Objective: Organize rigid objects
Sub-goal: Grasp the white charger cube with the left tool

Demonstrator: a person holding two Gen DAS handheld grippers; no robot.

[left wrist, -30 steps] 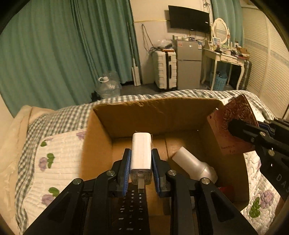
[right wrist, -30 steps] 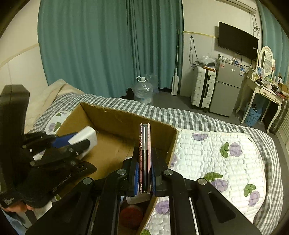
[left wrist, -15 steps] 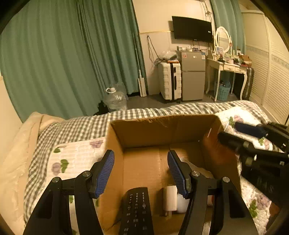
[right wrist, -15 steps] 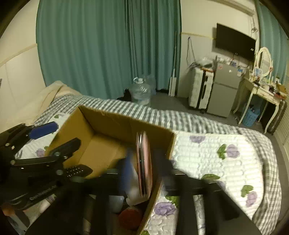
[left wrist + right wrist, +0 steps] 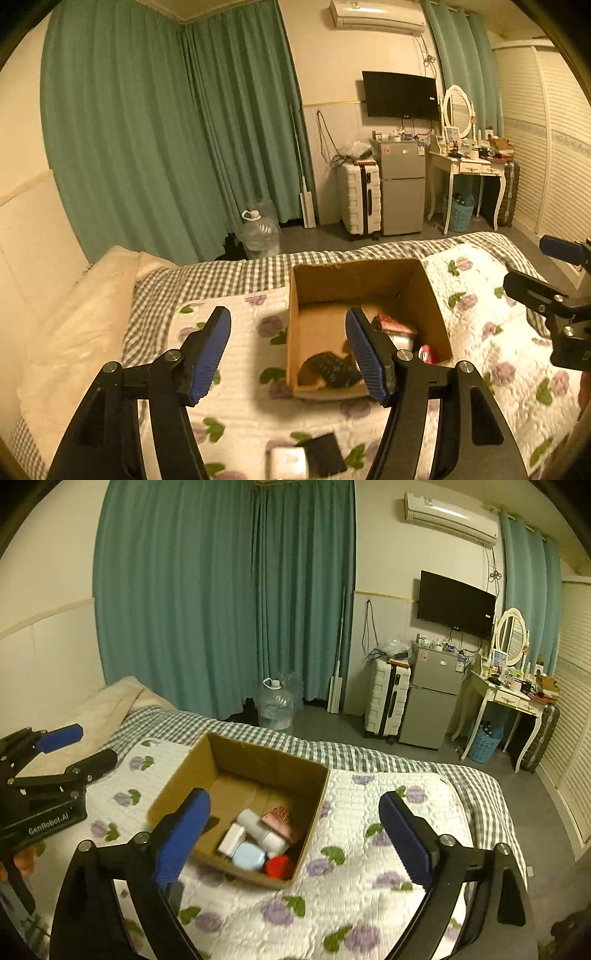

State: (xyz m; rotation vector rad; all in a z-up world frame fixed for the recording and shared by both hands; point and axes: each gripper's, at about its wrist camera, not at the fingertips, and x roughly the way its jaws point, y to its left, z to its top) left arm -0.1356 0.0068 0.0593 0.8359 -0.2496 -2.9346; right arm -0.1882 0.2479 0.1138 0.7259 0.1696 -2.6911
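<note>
A cardboard box [image 5: 428, 295] stands on the bed; it also shows in the right wrist view [image 5: 177, 779]. It holds a black remote [image 5: 328, 369], a white charger [image 5: 232, 839], a white bottle [image 5: 260, 830], a pink booklet [image 5: 279, 818], a light blue case [image 5: 249, 856] and a red round thing [image 5: 279, 866]. My left gripper [image 5: 290, 352] is open and empty, raised above the near left of the box. My right gripper [image 5: 295, 840] is open and empty, raised above the box's near right. A small white box [image 5: 288, 463] and a black wallet [image 5: 327, 454] lie on the quilt near me.
The bed has a floral quilt [image 5: 369, 886] over a checked blanket [image 5: 369, 762], with a pillow [image 5: 74, 332] to the left. Beyond the bed stand a water jug [image 5: 275, 705], a suitcase [image 5: 386, 701], a small fridge [image 5: 432, 698] and a dressing table [image 5: 509, 698].
Both grippers opened and let go: the white charger and the pink booklet now lie in the box. Both grippers pulled back and up, away from the box.
</note>
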